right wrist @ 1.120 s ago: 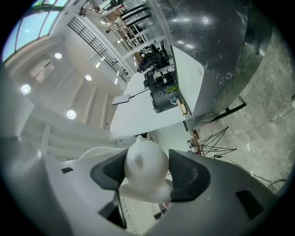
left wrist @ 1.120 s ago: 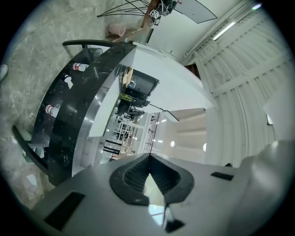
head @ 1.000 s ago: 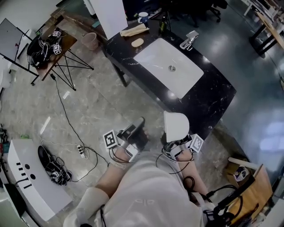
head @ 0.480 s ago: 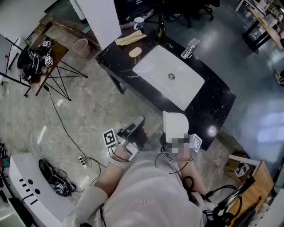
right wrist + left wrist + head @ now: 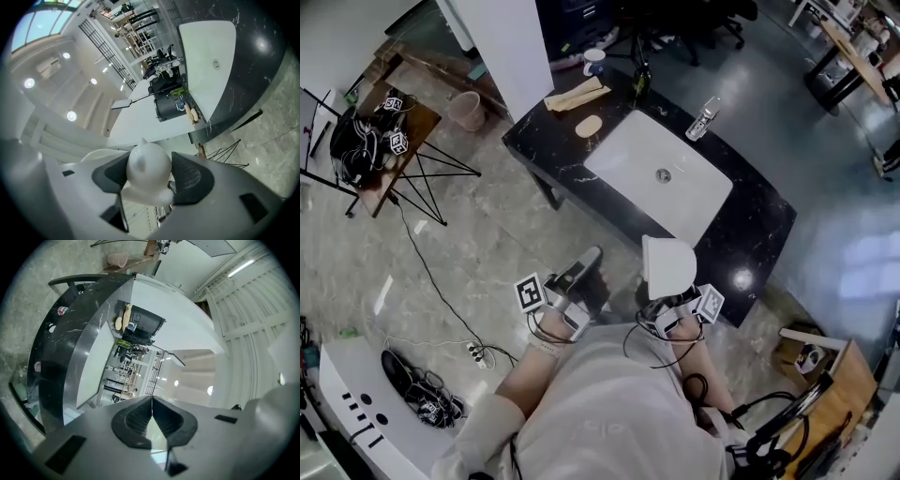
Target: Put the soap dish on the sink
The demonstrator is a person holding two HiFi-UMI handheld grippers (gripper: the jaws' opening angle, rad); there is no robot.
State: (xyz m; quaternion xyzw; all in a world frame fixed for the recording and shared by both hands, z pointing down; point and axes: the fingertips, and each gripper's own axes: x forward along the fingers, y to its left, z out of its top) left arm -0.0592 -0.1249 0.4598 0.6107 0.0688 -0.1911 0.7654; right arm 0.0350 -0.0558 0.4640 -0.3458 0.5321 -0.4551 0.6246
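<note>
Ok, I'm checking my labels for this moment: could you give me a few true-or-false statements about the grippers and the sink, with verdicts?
1. The right hand-held gripper is shut on the white soap dish. True.
2. The left hand-held gripper holds a bar of soap. False: its jaws are together with nothing between them.
3. The soap dish lies in the sink. False: it is held in the right hand-held gripper.
4. A faucet stands at the sink's far side from the person. True.
</note>
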